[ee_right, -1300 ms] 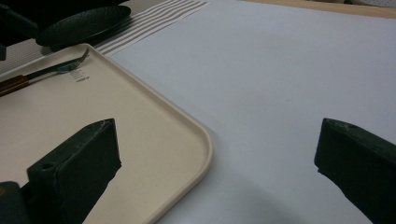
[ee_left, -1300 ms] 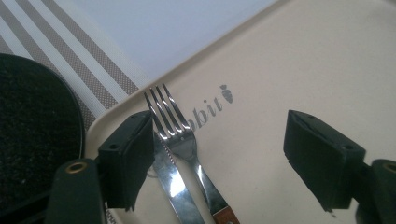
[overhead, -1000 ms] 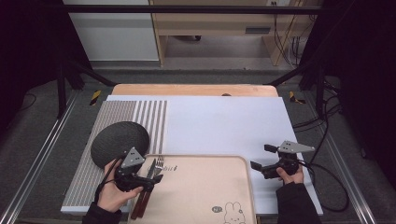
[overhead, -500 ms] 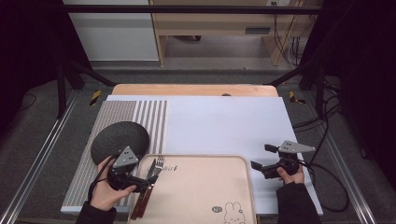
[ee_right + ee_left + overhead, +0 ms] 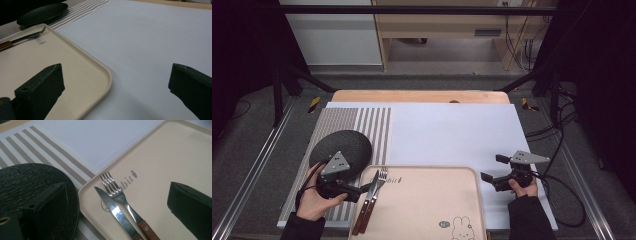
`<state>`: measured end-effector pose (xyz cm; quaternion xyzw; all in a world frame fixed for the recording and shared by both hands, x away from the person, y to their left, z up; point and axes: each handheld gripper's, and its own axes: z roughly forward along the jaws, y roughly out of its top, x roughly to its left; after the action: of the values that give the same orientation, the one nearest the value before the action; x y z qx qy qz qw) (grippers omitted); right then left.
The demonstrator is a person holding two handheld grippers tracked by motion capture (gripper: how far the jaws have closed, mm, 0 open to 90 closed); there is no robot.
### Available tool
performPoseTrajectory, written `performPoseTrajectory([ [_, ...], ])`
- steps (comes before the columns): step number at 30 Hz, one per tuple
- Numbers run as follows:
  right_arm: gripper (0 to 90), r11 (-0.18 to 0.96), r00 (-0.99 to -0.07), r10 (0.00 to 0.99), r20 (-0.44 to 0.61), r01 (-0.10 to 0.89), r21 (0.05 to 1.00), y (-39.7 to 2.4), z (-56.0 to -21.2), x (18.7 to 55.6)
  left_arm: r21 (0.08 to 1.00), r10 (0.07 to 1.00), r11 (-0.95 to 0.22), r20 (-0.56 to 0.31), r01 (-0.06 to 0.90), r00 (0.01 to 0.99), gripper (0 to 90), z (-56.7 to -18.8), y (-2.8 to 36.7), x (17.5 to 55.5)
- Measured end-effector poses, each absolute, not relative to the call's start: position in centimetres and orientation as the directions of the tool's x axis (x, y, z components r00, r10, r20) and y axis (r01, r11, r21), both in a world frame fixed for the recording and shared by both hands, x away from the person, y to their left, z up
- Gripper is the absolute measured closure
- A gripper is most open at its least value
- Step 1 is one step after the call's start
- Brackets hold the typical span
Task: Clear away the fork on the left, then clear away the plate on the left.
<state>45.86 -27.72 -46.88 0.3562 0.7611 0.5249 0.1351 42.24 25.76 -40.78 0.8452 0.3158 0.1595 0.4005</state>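
Knife and fork: The knife [image 5: 117,213] and fork [image 5: 119,195] lay side by side, touching, at the left end of the beige tray [image 5: 432,210], tips toward the far side, wooden handles toward you. In the high view the handles ran out over the tray's near left rim.
Left gripper: You held the left gripper [image 5: 362,189] just left of the cutlery, jaws spread about as wide as they go, having just been opening, with nothing between them. It read as a release, with the pair set down where a diner's hand would find it.
Right gripper: Your right gripper [image 5: 492,169] waited beyond the tray's right edge over the white sheet [image 5: 452,135], jaws wide apart and empty, out of the working hand's way.
Plate: The dark plate [image 5: 343,150] sat on the striped placemat [image 5: 377,125], close to the tray's far left corner.
Hard to make out: In the left gripper view the handles were cut off at the bottom edge, and one jaw covered part of the plate. The tray's near edge ran out of the high view. Whether the plate rim touched the tray could not be told.
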Motion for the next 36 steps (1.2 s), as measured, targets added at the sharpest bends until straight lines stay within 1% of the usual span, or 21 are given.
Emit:
performPoseTrajectory([
  [10, 0.4, 0.198, -0.710, 0.685, 0.164, 0.398, 0.896, -27.8, -46.9, 45.9, 0.764, 0.661, -0.512, 0.059, 0.392, 0.748, 2.7, -40.3, 27.3, 42.4],
  [15, 0.4, 0.196, -0.709, 0.685, 0.166, 0.399, 0.896, -27.7, -46.9, 45.9, 0.761, 0.656, -0.520, 0.066, 0.387, 0.752, 2.5, -40.0, 27.9, 42.4],
  [21, 0.4, 0.194, -0.708, 0.687, 0.166, 0.399, 0.896, -27.8, -46.8, 45.9, 0.744, 0.635, -0.563, 0.110, 0.360, 0.765, 2.4, -39.6, 28.3, 42.4],
  [27, 0.4, 0.193, -0.707, 0.688, 0.164, 0.396, 0.898, -27.8, -46.8, 45.8, 0.708, 0.603, -0.624, 0.168, 0.331, 0.780, 2.2, -39.5, 28.9, 42.2],
  [36, 0.4, 0.195, -0.705, 0.690, 0.163, 0.397, 0.897, -27.8, -46.8, 45.8, 0.667, 0.568, -0.680, 0.215, 0.306, 0.794, 2.2, -40.2, 30.0, 42.1],
])
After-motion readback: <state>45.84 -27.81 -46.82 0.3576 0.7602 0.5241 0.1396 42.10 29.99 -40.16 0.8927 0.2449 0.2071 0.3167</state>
